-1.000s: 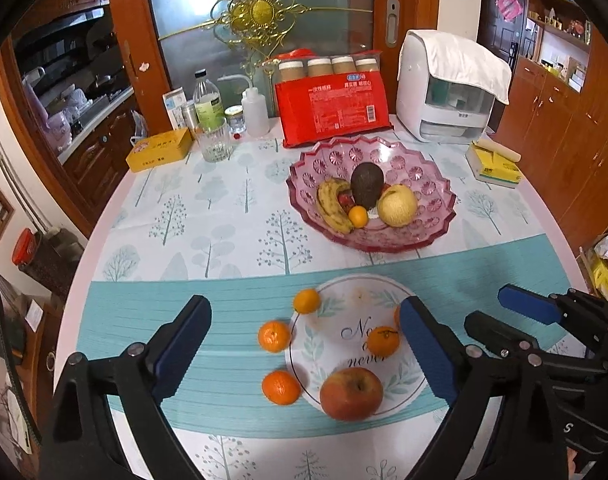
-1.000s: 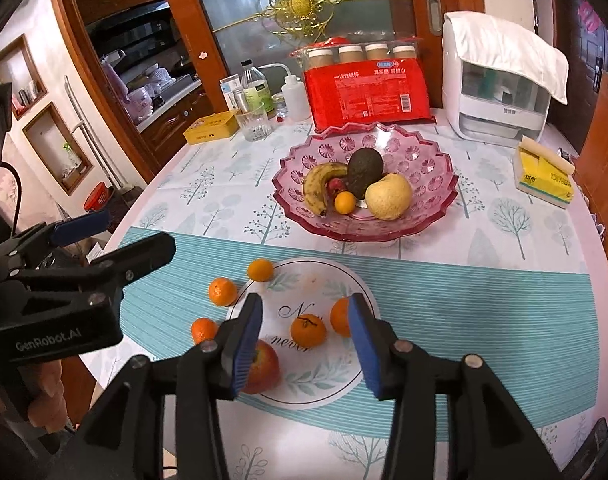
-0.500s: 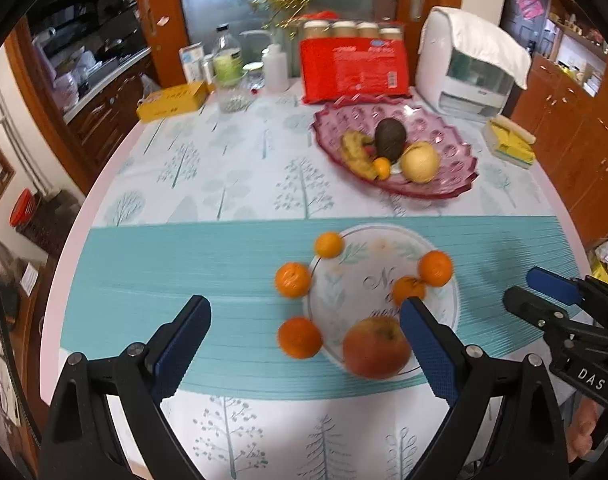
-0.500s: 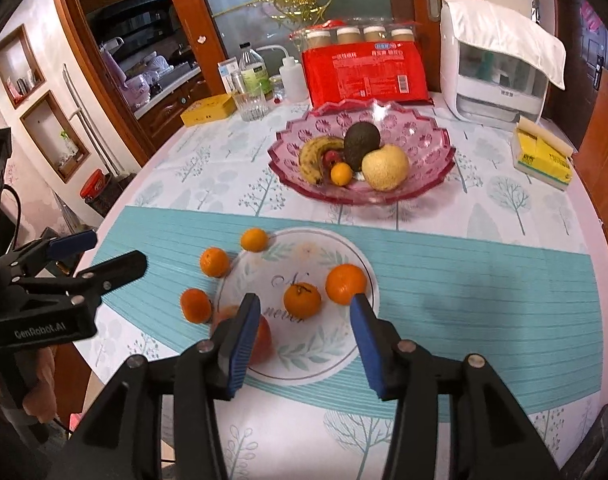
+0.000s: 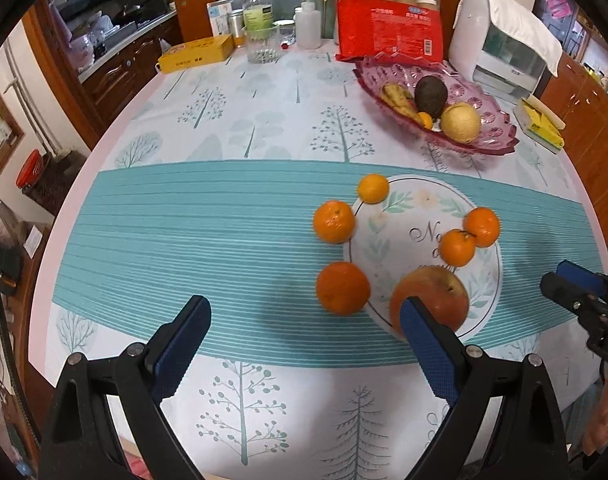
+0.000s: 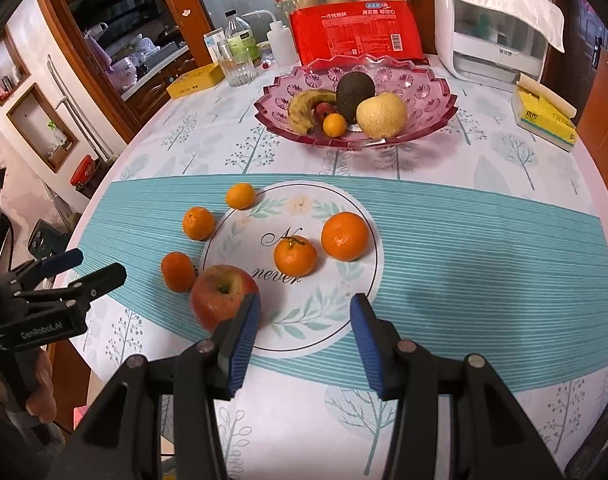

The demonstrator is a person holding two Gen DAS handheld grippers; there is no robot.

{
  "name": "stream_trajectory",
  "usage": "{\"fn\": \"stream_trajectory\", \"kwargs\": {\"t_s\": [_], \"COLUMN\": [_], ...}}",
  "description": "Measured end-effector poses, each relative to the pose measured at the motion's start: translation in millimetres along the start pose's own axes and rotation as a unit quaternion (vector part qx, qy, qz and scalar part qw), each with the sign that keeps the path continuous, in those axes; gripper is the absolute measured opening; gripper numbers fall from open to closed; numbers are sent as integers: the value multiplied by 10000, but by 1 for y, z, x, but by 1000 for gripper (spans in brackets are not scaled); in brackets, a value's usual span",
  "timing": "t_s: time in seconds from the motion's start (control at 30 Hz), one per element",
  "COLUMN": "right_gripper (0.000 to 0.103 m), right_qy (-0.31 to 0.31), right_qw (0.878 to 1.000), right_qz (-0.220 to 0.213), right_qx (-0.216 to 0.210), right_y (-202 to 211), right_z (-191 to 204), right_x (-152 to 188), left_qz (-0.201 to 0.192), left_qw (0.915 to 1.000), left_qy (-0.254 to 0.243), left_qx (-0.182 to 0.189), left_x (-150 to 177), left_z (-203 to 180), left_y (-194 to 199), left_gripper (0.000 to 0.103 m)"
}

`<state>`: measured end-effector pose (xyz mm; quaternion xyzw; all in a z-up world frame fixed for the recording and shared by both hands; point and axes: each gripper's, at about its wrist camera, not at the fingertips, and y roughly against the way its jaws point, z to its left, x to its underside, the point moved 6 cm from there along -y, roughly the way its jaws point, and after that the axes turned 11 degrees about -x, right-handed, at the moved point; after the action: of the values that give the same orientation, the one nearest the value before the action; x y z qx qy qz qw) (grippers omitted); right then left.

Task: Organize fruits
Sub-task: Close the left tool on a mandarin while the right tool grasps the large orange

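Note:
A red apple (image 6: 223,296) and several loose mandarins lie on and around the round printed patch (image 6: 328,320) of the tablecloth; two mandarins (image 6: 295,255) (image 6: 344,236) sit on the patch. A pink glass fruit bowl (image 6: 424,92) behind holds a banana, avocado, pear and small mandarin. My right gripper (image 6: 304,328) is open and empty just in front of the patch, its left finger beside the apple. My left gripper (image 5: 304,336) is open and empty, low over the table near a mandarin (image 5: 342,288) and the apple (image 5: 432,300).
At the table's back stand a red pack of cups (image 6: 356,32), bottles, a glass (image 6: 237,64), a yellow box (image 6: 193,80) and a white appliance (image 6: 500,32). A yellow tissue pack (image 6: 544,116) lies at the right. Cabinets surround the table.
Both grippers have moved lower and closer to the loose fruit. The left one has shifted left, so the fruit now lies to its right. Both stay open.

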<state>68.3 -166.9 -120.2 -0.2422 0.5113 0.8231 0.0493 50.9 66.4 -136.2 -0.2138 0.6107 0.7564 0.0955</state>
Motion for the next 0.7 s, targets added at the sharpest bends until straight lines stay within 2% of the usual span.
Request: {"fn": "stream_trajectory", "kwargs": {"t_s": [0.23, 0.43, 0.5, 0.7], "right_gripper": [47, 47, 47, 47], "right_qy": [0, 7, -7, -171], "right_qw": [10000, 9999, 9998, 9997], "right_qz": [82, 159, 174, 184], "right_qx": [46, 38, 25, 72], "right_y": [-12, -27, -32, -40], "right_z": [0, -4, -6, -20], "right_x": [2, 2, 2, -3], "left_qz": [0, -19, -4, 120], "left_qw": [9998, 9994, 9992, 9986], "left_qy": [0, -99, -168, -139], "left_qx": [195, 340, 371, 499], "left_x": [5, 4, 4, 2], "left_z": [-4, -14, -17, -19], "left_y": [-20, -35, -41, -56], "left_gripper": [94, 87, 79, 77]}}
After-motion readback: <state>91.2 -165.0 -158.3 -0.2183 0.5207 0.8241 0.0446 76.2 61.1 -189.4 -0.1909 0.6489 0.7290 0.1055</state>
